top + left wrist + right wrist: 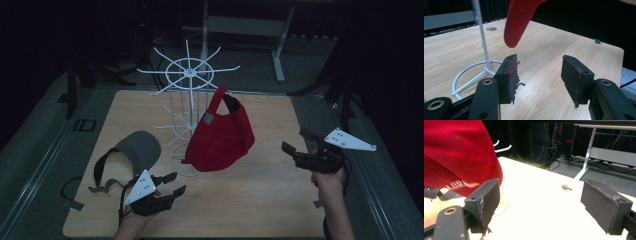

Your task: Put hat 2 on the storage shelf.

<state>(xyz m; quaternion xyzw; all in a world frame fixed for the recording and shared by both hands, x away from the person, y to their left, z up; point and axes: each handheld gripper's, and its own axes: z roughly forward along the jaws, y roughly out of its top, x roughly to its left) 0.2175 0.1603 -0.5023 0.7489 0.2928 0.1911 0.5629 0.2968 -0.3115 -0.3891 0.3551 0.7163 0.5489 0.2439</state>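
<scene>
Here a red baseball cap (220,131) hangs by its back strap from an arm of the white wire display rack (186,75), brim pointing down toward the rack's ring base on the wooden table (260,200). A grey visor (134,149) lies on the table left of the rack base, strap trailing toward the near edge. Left gripper (168,186) sits low near the table's front-left, just beside the visor, jaws spread wide, holding nothing. Right gripper (295,145) hovers at the table's right side, well apart from the cap, jaws also wide apart and empty. In the left gripper view the cap brim hangs above the jaws.
</scene>
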